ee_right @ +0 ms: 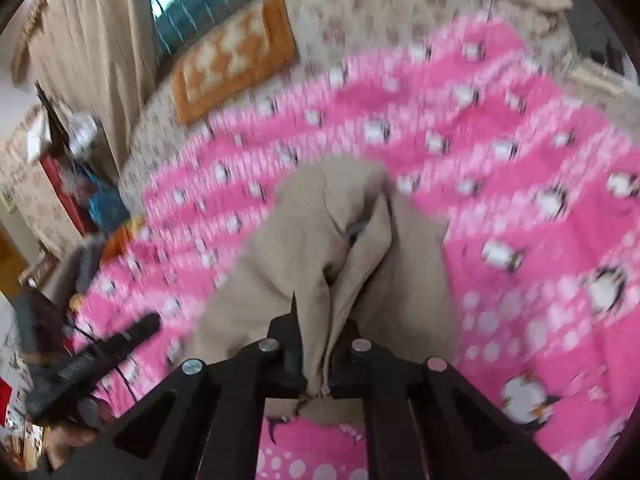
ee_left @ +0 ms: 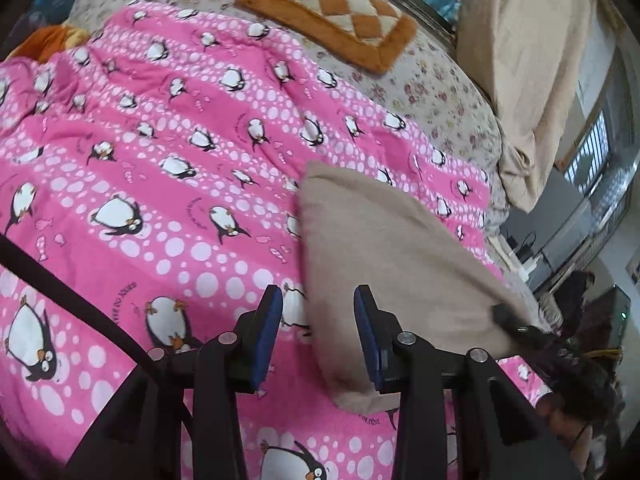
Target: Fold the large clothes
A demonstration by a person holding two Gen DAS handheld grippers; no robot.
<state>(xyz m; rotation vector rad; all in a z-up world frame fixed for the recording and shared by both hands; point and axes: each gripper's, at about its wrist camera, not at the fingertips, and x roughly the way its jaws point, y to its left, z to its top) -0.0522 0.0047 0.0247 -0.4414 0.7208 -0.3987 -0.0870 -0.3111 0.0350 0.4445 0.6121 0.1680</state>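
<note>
A large beige garment (ee_left: 384, 256) hangs and drapes over the pink penguin quilt (ee_left: 160, 184) on the bed. My left gripper (ee_left: 318, 320) is open and empty, its blue pads just left of the garment's lower edge. My right gripper (ee_right: 320, 344) is shut on a bunched edge of the beige garment (ee_right: 340, 248) and lifts it above the quilt (ee_right: 520, 184). The right gripper's tip also shows in the left wrist view (ee_left: 516, 324), pinching the garment. The left gripper shows in the right wrist view (ee_right: 104, 352) at the lower left. The right wrist view is blurred.
An orange and cream checked cushion (ee_left: 328, 12) lies on the floral bedsheet (ee_left: 436, 88) beyond the quilt. Beige curtains (ee_left: 524, 60) hang at the window on the right. Furniture and clutter stand beside the bed (ee_left: 580, 312).
</note>
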